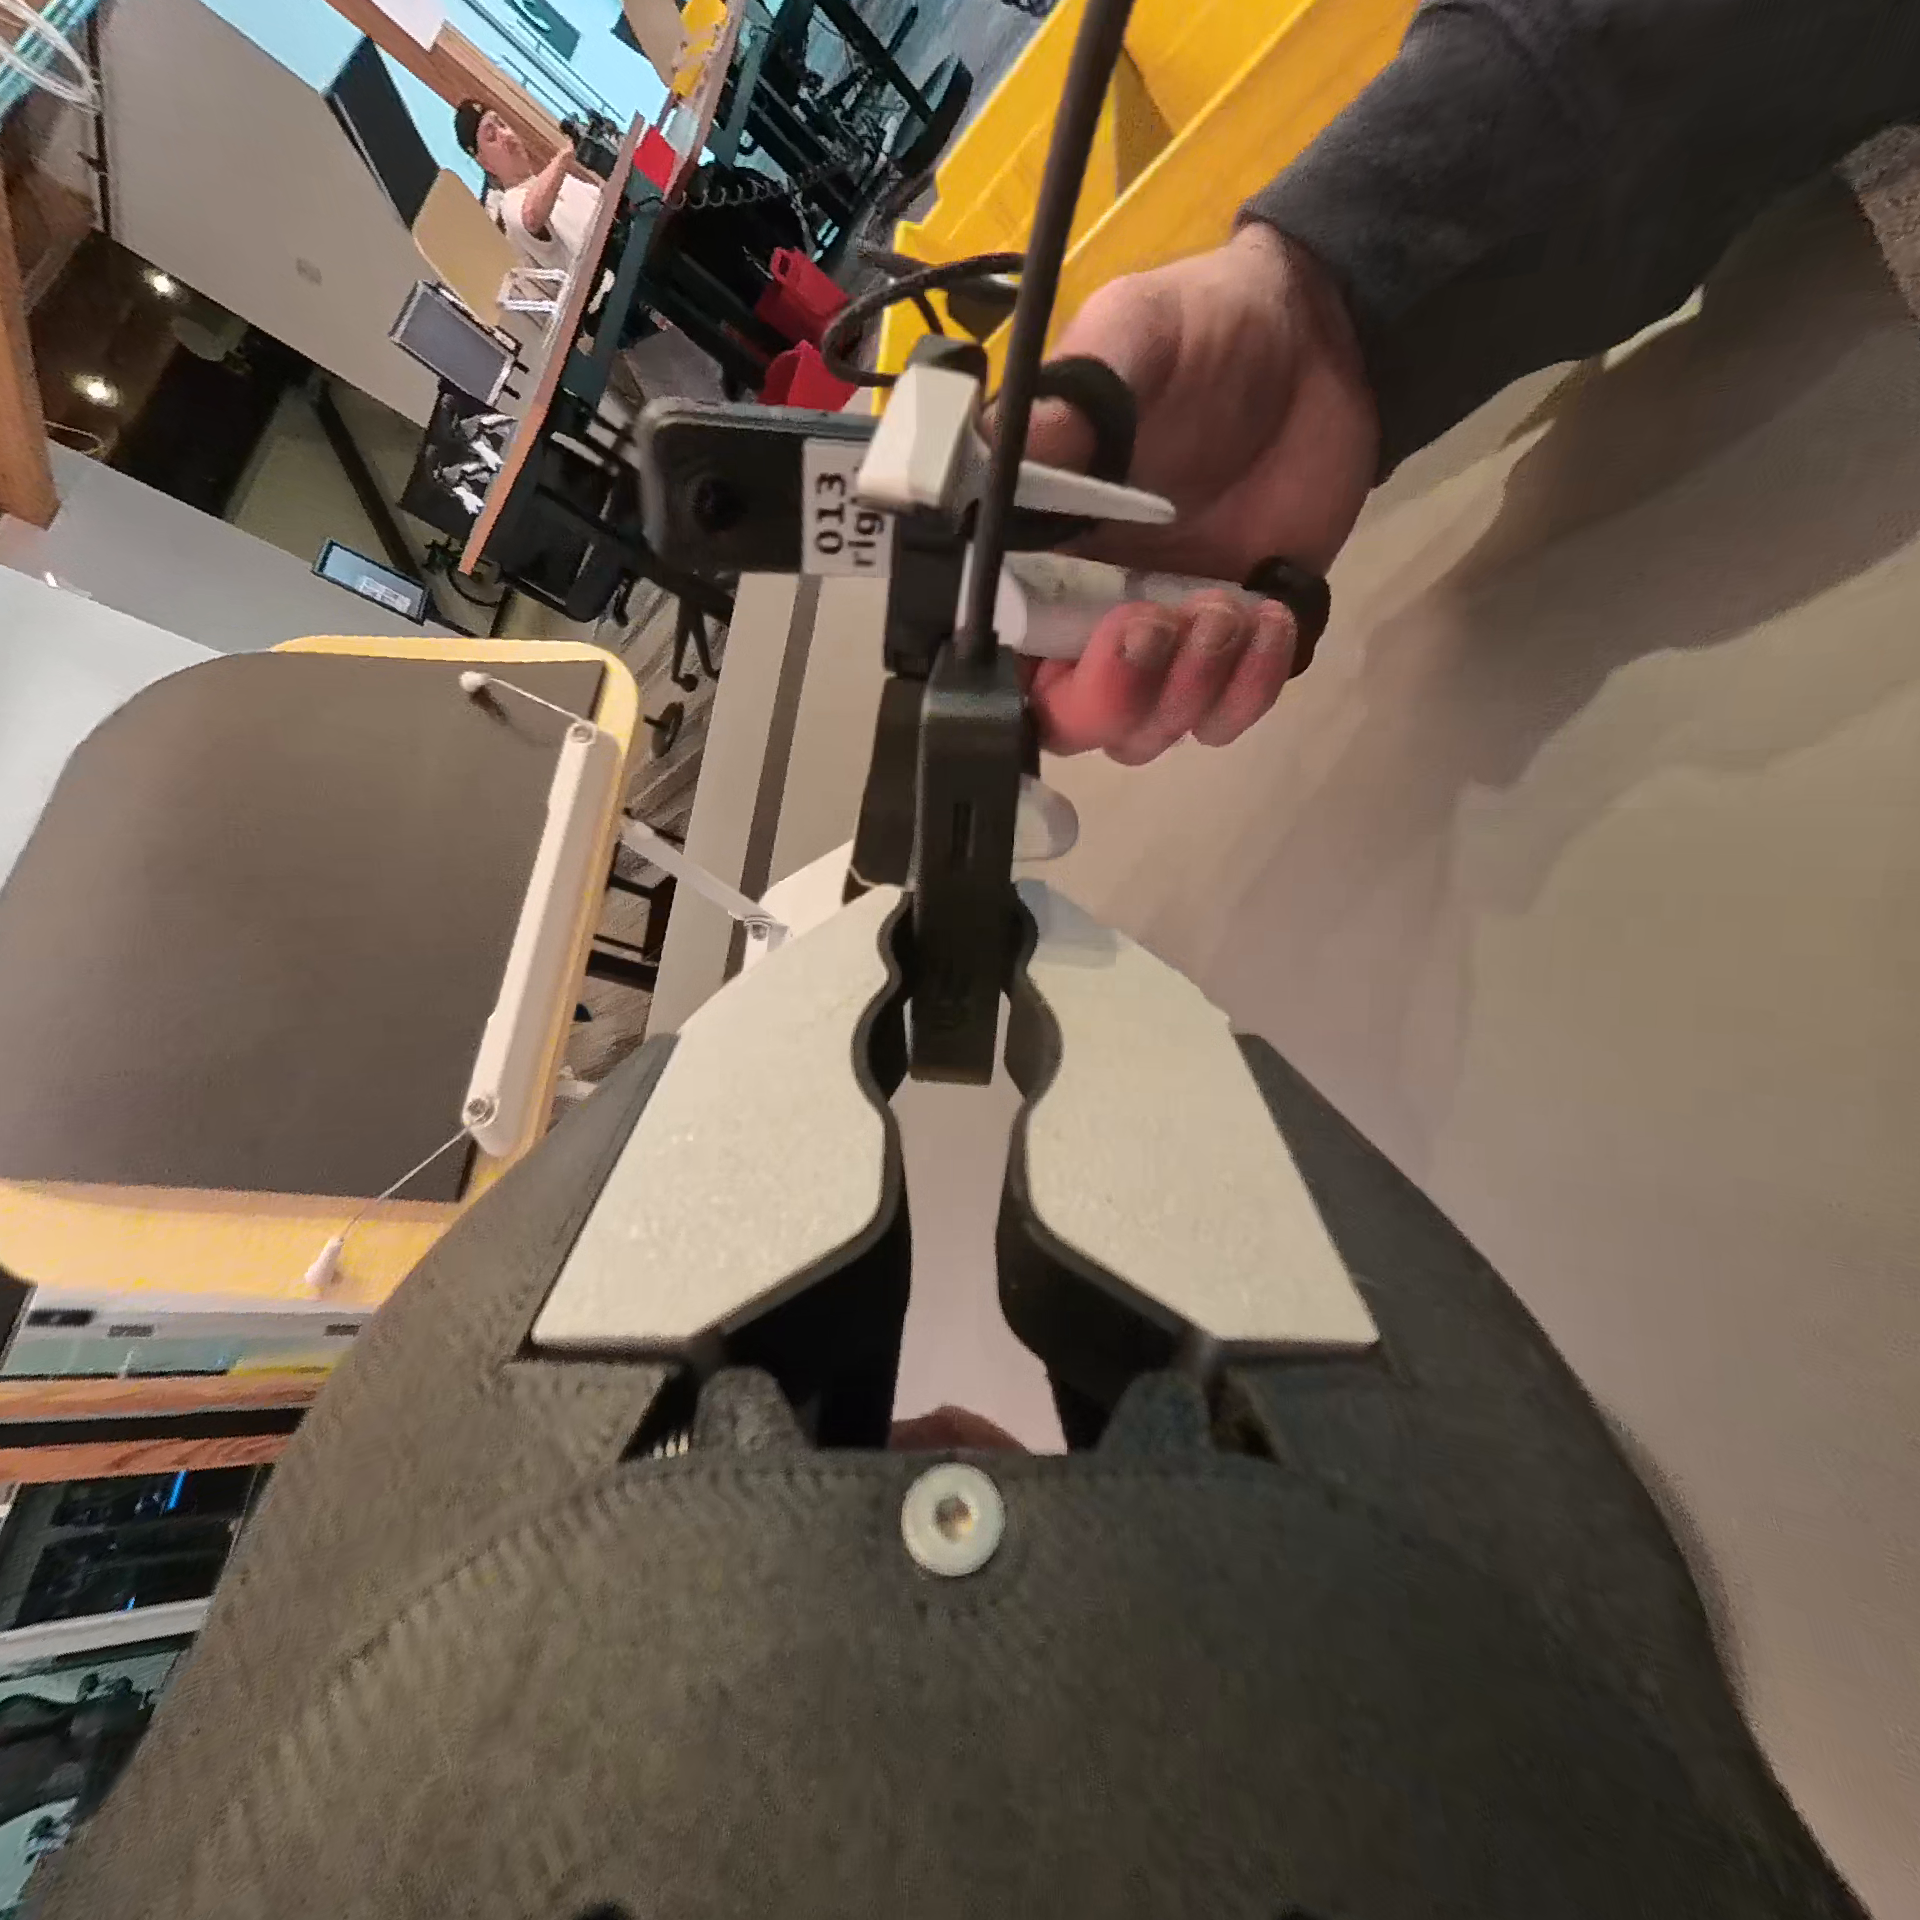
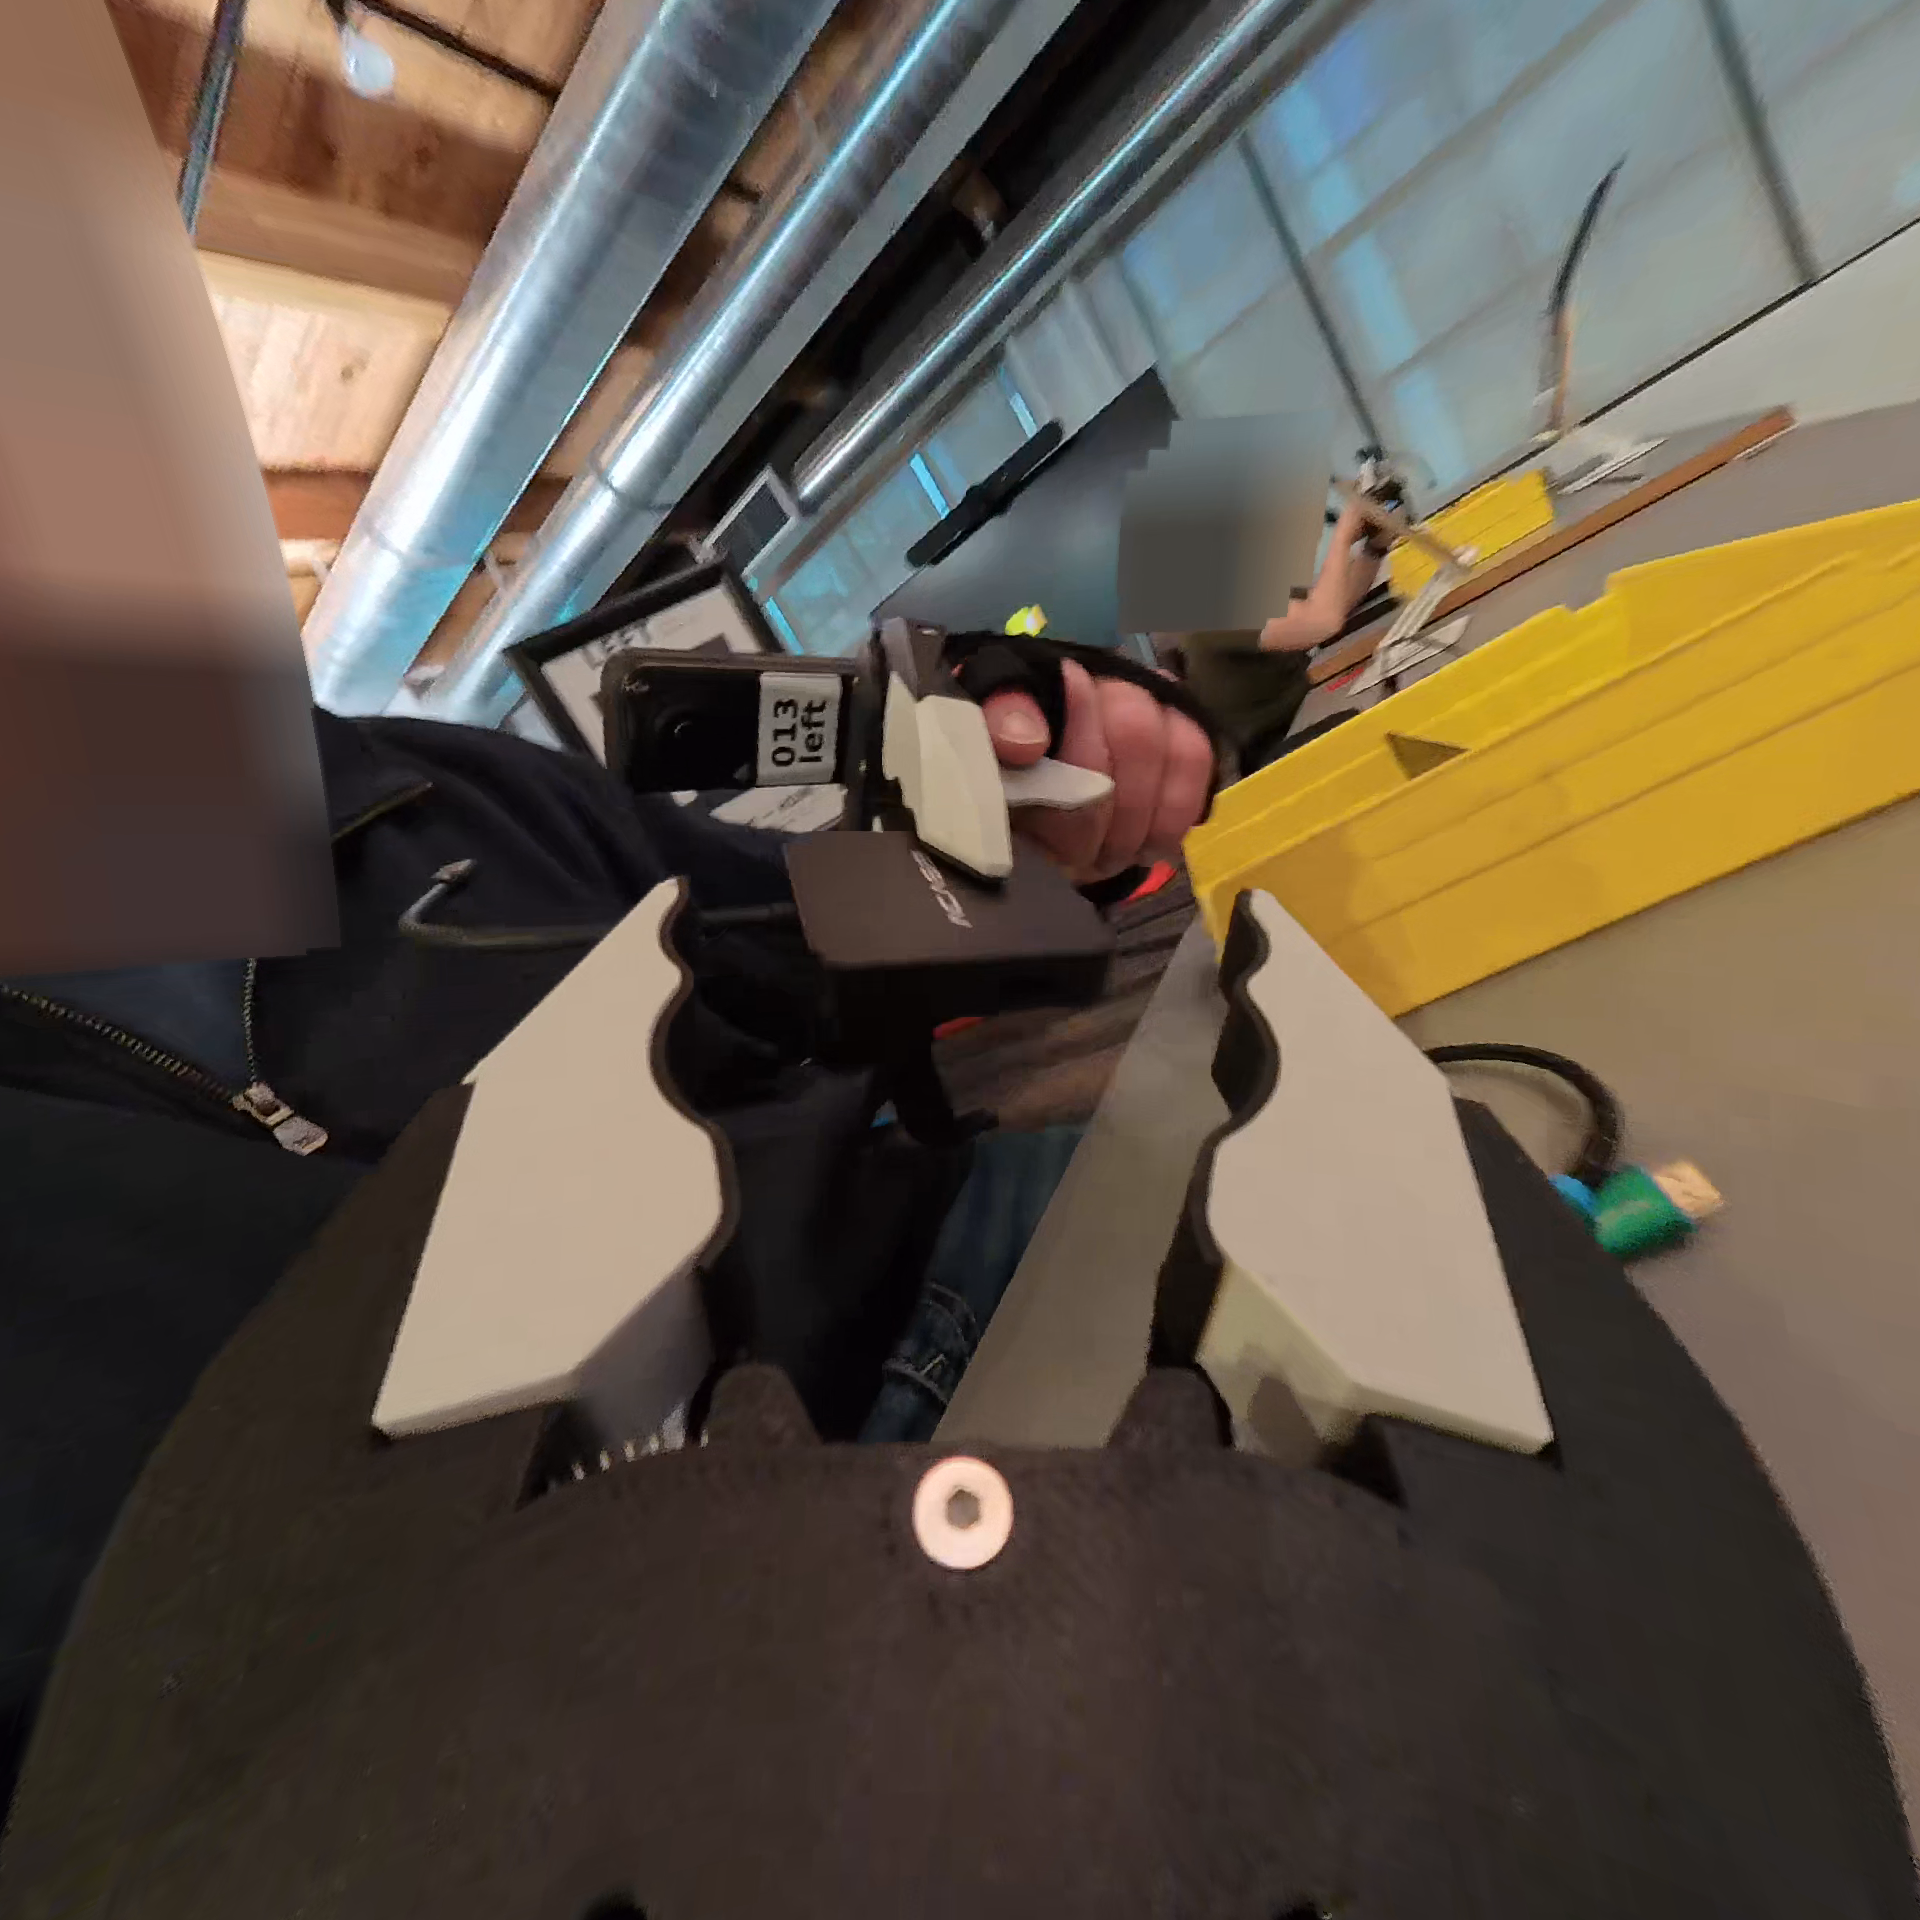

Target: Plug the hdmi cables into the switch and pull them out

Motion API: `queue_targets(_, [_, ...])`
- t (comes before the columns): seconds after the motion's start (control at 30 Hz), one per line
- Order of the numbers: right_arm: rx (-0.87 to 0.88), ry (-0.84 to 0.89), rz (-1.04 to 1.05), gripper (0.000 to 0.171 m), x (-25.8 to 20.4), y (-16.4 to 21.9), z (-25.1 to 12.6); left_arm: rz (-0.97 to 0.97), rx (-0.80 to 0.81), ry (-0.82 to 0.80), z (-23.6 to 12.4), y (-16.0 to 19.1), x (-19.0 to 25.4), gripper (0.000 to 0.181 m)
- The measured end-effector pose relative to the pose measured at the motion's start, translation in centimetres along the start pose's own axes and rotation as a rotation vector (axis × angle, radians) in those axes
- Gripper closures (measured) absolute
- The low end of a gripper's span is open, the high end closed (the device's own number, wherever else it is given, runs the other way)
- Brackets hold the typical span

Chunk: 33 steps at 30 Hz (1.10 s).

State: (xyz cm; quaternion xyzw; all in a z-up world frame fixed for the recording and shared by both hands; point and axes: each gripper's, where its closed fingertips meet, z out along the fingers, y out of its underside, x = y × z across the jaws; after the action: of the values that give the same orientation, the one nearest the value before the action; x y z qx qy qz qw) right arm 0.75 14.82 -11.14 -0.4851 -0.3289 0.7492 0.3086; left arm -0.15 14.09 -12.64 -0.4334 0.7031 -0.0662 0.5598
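My left gripper (image 1: pixel 958 925) is shut on the black HDMI switch (image 1: pixel 964 790), which I see edge-on and held up in the air. A dark cable (image 1: pixel 1023 312) runs up from the switch's far end. In the right wrist view the switch (image 2: pixel 966 935) is a flat black box, with the left gripper (image 2: pixel 971 857) clamped on its top. My right gripper (image 2: pixel 956 914) is open and empty, its fingers spread wide and facing the switch from a short distance. It shows in the left wrist view (image 1: pixel 925 613) just behind the switch. A loose black cable (image 2: pixel 1558 1081) with a green and blue plug (image 2: pixel 1631 1216) lies on the table.
A yellow bin (image 2: pixel 1558 790) stands on the grey table (image 2: pixel 1714 1507) beside the loose cable, and it also shows in the left wrist view (image 1: pixel 1039 156). A yellow-framed chair with a dark seat (image 1: pixel 260 914) is at the left. A person sits at a far bench (image 1: pixel 540 208). The grippers are tip to tip, or close to it.
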Motion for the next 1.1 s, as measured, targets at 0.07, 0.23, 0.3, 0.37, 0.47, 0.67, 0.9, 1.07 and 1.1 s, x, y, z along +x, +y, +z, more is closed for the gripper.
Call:
queue_targets(0.07, [0.011, 0.031, 0.009, 0.076, 0.6, 0.0, -1.1, -0.018, 0.013, -0.005, -0.3, -0.1, -0.5, 0.167])
queue_targets(0.23, [-0.126, 0.033, -0.004, 0.067, 0.4, 3.0, 0.8, -0.025, 0.013, 0.007, 0.2, -0.1, 0.0, 0.167])
queue_targets(0.3, [-0.153, 0.016, -0.015, 0.061, 0.1, 3.5, 2.1, -0.012, -0.004, 0.005, 0.6, 0.1, 0.4, 0.167])
queue_targets(0.37, [-0.137, 0.006, -0.012, 0.061, -0.1, 3.2, 3.1, 0.001, -0.013, -0.009, 0.8, 0.3, 0.5, 0.167])
queue_targets(0.47, [-0.121, -0.022, 0.031, 0.063, -0.3, 3.2, 4.0, -0.007, -0.020, -0.023, 0.8, 0.4, 0.2, 0.167])
queue_targets(0.67, [-0.107, 0.036, -0.017, 0.066, 0.3, 2.9, 4.8, 0.006, -0.061, -0.044, 1.1, 1.2, 0.1, 0.167])
queue_targets(0.9, [-0.082, 0.102, 0.020, 0.069, 1.1, 2.1, 4.5, 0.001, -0.112, -0.097, 1.3, 1.8, -0.6, 0.167])
queue_targets(1.07, [-0.056, 0.062, 0.116, 0.065, 1.0, 2.4, 4.8, 0.077, -0.157, -0.151, 1.4, 2.1, -1.1, 0.167])
queue_targets(1.1, [-0.065, 0.065, 0.103, 0.064, 1.0, 2.5, 4.8, 0.079, -0.155, -0.148, 1.4, 2.1, -1.0, 0.167])
